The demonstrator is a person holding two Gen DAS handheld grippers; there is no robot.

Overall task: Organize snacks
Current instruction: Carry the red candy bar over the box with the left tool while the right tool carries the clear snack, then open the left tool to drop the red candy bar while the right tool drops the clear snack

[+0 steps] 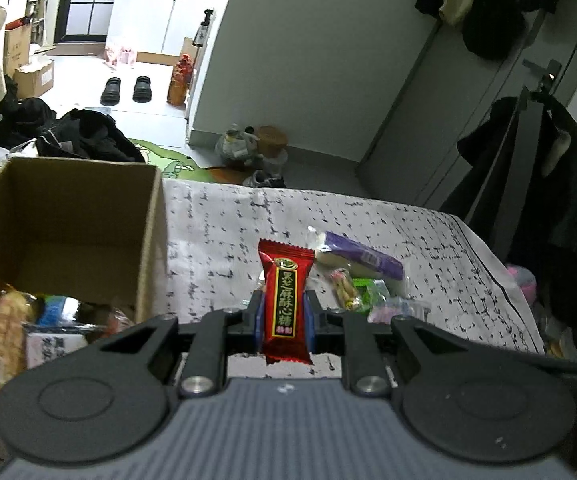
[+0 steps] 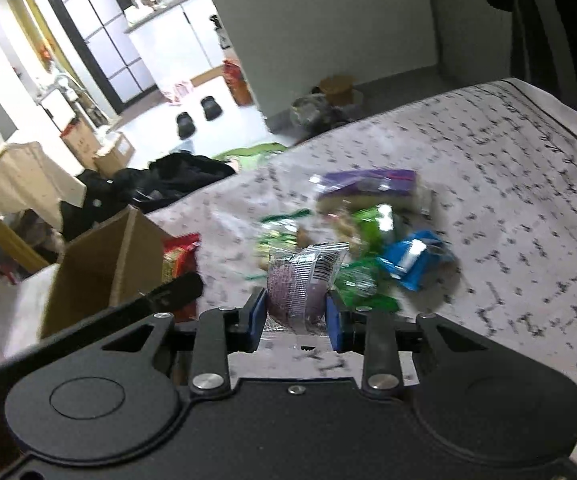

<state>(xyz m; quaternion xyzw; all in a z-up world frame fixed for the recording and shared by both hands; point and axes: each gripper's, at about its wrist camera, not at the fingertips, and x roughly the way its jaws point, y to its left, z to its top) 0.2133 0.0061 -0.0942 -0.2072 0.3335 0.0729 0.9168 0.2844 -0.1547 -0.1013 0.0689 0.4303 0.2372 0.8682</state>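
My left gripper (image 1: 282, 316) is shut on a red candy packet (image 1: 286, 300) with gold Chinese lettering, held upright above the patterned tablecloth (image 1: 216, 240), right of the open cardboard box (image 1: 68, 216). Several snacks lie in the box. My right gripper (image 2: 296, 316) is shut on a clear-wrapped purple snack (image 2: 300, 284) just in front of a loose pile of snacks (image 2: 372, 220): a purple packet (image 2: 368, 184), green packets and a blue packet (image 2: 412, 258). The pile also shows in the left wrist view (image 1: 360, 276). The box (image 2: 100, 264) and the left gripper's finger (image 2: 172, 294) show at the left of the right wrist view.
The tablecloth's far edge (image 1: 328, 196) drops to the floor, where bags and jars (image 1: 252, 148) stand. Dark clothes (image 1: 84, 136) lie behind the box. A coat rack with dark coats (image 1: 528, 168) stands at the right. The right wrist view is motion-blurred.
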